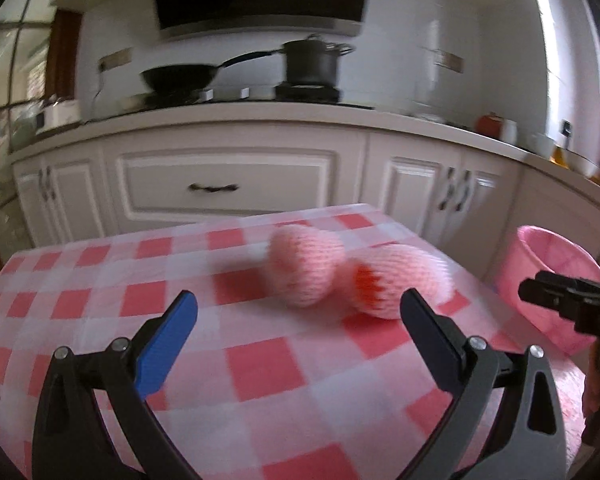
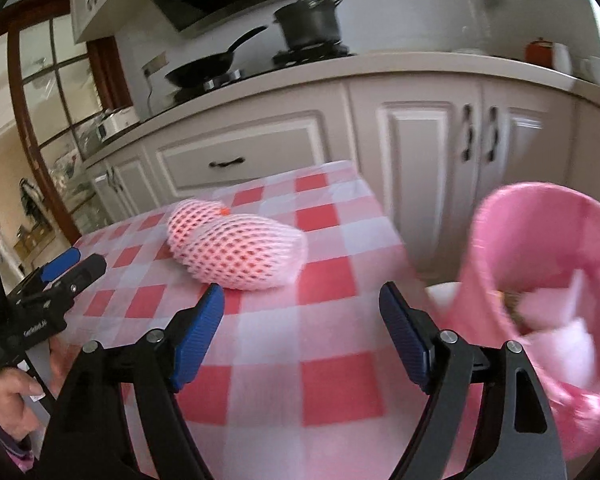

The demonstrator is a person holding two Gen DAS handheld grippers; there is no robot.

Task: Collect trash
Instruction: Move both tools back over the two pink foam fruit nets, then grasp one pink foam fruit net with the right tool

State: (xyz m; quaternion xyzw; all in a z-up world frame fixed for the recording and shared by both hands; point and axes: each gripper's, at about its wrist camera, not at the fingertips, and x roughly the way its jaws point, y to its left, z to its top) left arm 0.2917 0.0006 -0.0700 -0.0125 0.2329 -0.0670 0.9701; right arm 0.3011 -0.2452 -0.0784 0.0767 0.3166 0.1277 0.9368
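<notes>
Bright daylight from windows at left & far right, glare w/ blown highlights on the white cabinet fronts (image 1: 224, 184). Motion blur throughout, worst on the two pink foam-net fruit sleeves (image 1: 306, 266) in left wrist view. Strong fisheye bending & dark vignette at edges. Shadows soft.

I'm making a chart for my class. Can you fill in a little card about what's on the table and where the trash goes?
Table: red and white checked cloth
On the table: two pink foam net sleeves, lying side by side
Bin: pink bin beside the table, some trash already inside
Left gripper: jaws open, holding nothing
Right gripper: jaws open, holding nothing
Behind: stove with pan and pot
</notes>
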